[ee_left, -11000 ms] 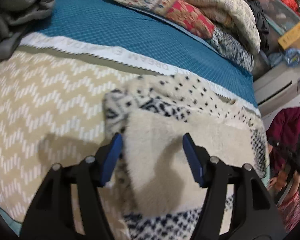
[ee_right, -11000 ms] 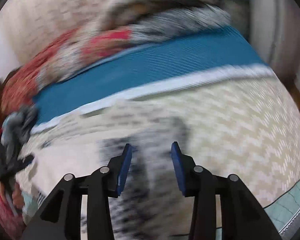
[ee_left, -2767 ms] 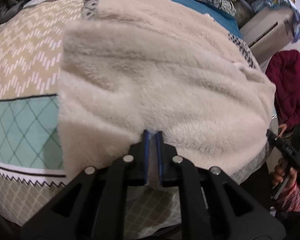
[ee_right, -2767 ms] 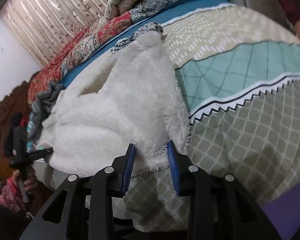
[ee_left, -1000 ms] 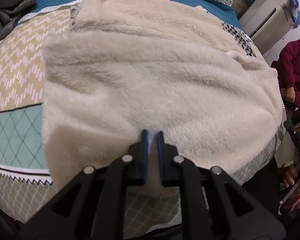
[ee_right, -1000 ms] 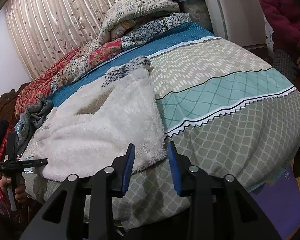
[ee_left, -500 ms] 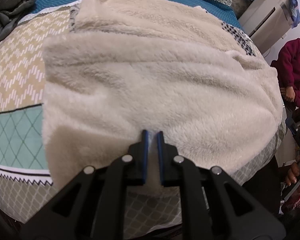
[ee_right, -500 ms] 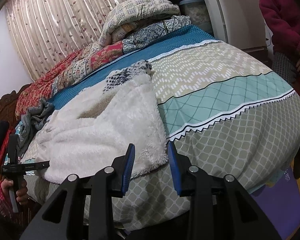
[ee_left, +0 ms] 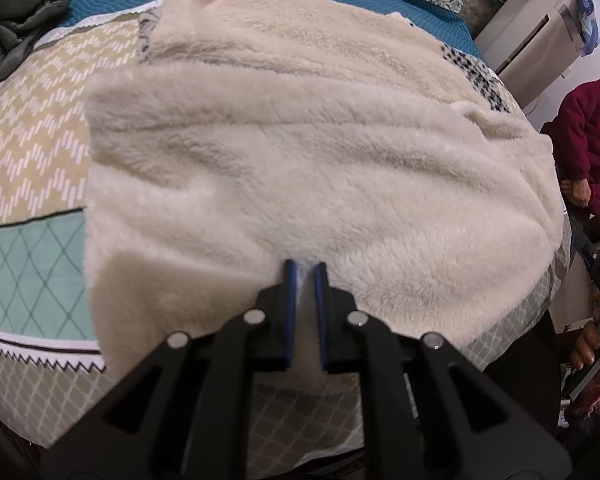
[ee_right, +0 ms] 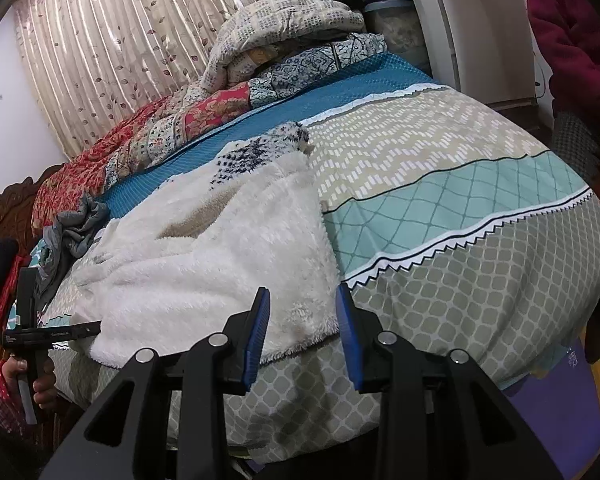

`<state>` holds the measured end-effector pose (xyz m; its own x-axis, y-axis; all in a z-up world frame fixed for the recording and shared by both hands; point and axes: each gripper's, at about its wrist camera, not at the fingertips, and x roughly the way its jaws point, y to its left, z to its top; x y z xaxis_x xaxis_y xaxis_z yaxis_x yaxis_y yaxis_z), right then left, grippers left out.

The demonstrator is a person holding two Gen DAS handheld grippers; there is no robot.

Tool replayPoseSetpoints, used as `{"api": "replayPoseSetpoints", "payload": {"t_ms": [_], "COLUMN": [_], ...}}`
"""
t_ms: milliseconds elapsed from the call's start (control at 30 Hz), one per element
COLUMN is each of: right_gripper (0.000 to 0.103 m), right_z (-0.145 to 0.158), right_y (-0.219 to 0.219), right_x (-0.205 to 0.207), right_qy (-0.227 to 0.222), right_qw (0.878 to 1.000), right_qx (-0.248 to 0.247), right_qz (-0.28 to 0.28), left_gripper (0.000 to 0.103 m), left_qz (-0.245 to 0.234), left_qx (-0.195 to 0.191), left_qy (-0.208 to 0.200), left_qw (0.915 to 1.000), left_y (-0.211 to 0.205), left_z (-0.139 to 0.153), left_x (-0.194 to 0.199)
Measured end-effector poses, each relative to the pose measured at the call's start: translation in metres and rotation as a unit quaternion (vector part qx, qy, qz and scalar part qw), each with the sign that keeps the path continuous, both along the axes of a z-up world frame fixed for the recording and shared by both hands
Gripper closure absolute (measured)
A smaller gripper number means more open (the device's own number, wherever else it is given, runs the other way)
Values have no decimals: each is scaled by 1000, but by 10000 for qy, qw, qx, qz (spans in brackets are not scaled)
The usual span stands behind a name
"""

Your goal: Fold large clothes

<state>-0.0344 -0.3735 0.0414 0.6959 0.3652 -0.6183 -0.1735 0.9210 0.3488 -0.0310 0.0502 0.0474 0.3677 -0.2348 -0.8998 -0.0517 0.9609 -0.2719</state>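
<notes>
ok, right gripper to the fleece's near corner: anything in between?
Nothing visible. The right gripper is open just short of the fleece garment, whose near corner shows between its jaws. Only bedspread lies beside it.

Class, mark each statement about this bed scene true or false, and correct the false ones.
1. The left tongs are closed on the near edge of the fleece garment. True.
2. The right tongs are clamped on the garment. False: they are open, with its corner lying between the blue pads ungripped.
3. The garment hangs from a hook. False: it lies spread on the patterned bedspread.
4. A pile of folded quilts sits at the far end of the bed. True.
5. The garment's fluffy cream side faces down. False: the fluffy side faces up; a black-and-white pattern shows only at its far edges.
</notes>
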Motion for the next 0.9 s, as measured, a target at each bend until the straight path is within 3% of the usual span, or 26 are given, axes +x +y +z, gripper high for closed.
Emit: {"api": "replayPoseSetpoints", "payload": {"t_ms": [533, 767, 900], "right_gripper": [78, 77, 60], "right_z": [13, 2, -2], "right_y": [30, 47, 49], "right_x": [-5, -6, -4], "right_qy": [-81, 84, 178], "right_qw": [9983, 9973, 9978], "right_qx": [-217, -419, -344], "right_qz": [532, 594, 539], "left_gripper": [94, 87, 87], "left_qz": [-33, 22, 50], "left_qx": [219, 145, 183], "left_qy": [-324, -264, -292], "left_qw": [9992, 9995, 9994], "left_y": [-7, -6, -8], "left_z": [20, 8, 8], "left_x": [-18, -26, -27]}}
